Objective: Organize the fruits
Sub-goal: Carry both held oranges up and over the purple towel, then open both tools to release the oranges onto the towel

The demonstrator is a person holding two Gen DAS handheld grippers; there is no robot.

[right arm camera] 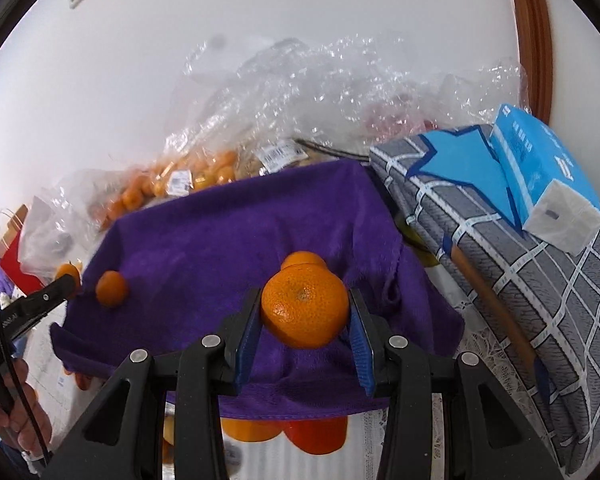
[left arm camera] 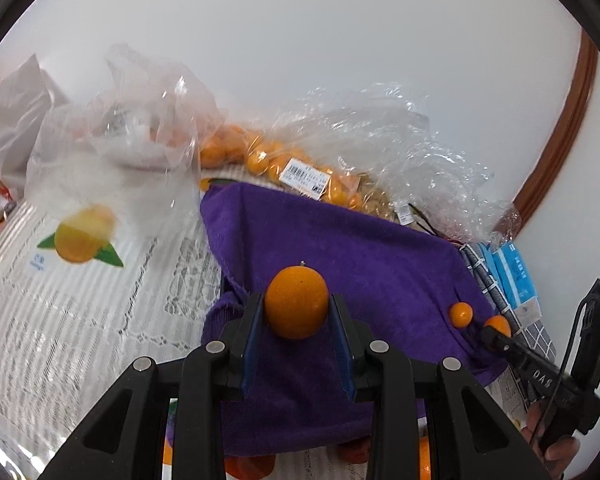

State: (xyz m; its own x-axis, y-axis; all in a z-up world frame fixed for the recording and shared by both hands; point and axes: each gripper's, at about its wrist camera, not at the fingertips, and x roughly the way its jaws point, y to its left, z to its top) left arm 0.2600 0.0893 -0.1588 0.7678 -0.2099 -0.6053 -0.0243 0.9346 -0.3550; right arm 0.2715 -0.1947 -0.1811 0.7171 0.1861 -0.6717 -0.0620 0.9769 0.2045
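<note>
My left gripper point(left arm camera: 297, 322) is shut on a smooth round orange point(left arm camera: 296, 302) and holds it over a purple towel point(left arm camera: 340, 248). My right gripper point(right arm camera: 304, 320) is shut on a flatter mandarin point(right arm camera: 305, 304) over the same towel point(right arm camera: 204, 236). One small orange point(left arm camera: 461, 314) lies on the towel; it also shows in the right wrist view point(right arm camera: 111, 288). Another small orange point(right arm camera: 305, 259) lies on the towel just behind the held mandarin. In the left wrist view the right gripper's tip point(left arm camera: 496, 338) shows in front of an orange point(left arm camera: 499, 325). More fruit point(right arm camera: 300, 434) lies under the towel's near edge.
Clear plastic bags of small oranges point(left arm camera: 284, 160) lie behind the towel against the wall. An empty printed bag point(left arm camera: 100, 184) stands left. A folded grey checked cloth point(right arm camera: 520, 280) with a blue tissue pack point(right arm camera: 540, 176) lies right. A lace tablecloth point(left arm camera: 80, 328) covers the table.
</note>
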